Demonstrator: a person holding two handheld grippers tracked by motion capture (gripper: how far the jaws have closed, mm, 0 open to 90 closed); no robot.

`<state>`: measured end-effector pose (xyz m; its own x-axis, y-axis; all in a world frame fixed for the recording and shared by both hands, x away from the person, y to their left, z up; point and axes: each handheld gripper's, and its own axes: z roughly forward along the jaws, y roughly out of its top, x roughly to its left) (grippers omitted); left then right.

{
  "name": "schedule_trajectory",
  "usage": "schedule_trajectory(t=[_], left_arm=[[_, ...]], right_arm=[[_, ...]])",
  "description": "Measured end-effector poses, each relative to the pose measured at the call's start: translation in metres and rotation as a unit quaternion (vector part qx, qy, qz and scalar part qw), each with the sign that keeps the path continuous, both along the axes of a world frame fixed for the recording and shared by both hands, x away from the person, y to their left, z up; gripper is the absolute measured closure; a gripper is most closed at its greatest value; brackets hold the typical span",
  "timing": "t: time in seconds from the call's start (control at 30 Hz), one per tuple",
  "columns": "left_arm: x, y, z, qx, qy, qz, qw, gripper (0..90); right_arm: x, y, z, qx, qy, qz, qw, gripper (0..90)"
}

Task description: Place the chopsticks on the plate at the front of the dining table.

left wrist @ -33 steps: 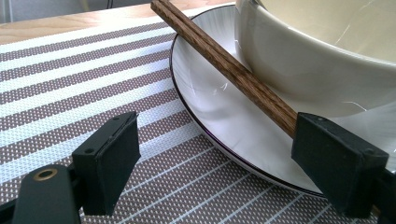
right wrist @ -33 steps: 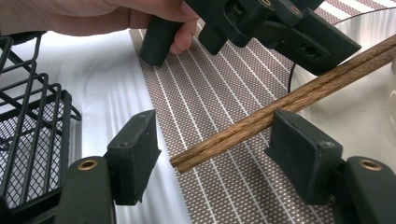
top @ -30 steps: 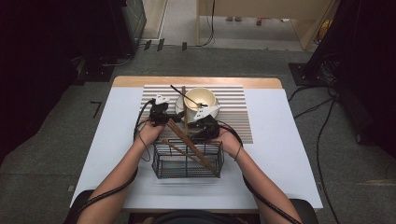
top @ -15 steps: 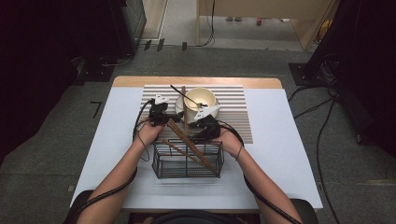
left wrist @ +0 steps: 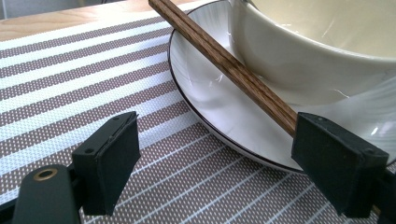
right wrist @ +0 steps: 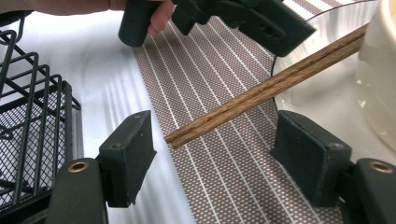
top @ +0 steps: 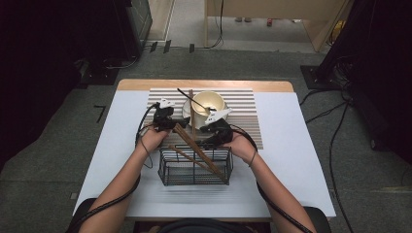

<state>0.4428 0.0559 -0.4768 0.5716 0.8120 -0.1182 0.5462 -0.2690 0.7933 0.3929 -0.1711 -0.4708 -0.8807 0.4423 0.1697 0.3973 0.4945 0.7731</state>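
A: What's hard to make out?

B: In the left gripper view the wooden chopsticks [left wrist: 233, 70] run behind one jaw, so their near end is hidden. The cream bowl [left wrist: 322, 51] is cut off at 1 o'clock.

A: Textures?

B: Woven striped placemat [left wrist: 70, 88], glossy white saucer [left wrist: 210, 102] with a dark rim, black wire-mesh basket [right wrist: 32, 126] at 9 o'clock in the right gripper view. No writing legible.

A: Tools?

B: Left gripper [left wrist: 224, 163] jaws apart; right gripper [right wrist: 215, 158] jaws apart, chopstick tips lying between them, untouched.

right gripper [top: 210, 130] | edged slightly nearer the plate [top: 187, 112] | chopsticks [right wrist: 261, 91] unheld
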Motion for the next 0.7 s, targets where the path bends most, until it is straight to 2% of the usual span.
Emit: schedule_trajectory(t=[0.13,0.23,0.7], left_arm=[[-0.002,0.002,0.002,0.003,0.004,0.0,1.0,15.4],[-0.003,0.003,0.002,0.016,0.001,-0.004,0.9999,15.4],[-0.012,0.009,0.007,0.015,0.014,-0.013,0.9997,15.4]], right_arm=[[0.0,-0.004,0.003,0.0,-0.002,-0.004,1.0,29.0],[0.0,-0.007,0.004,-0.004,-0.001,-0.005,1.0,28.9],[0.0,-0.019,0.008,-0.023,-0.007,-0.009,0.9997,28.9]])
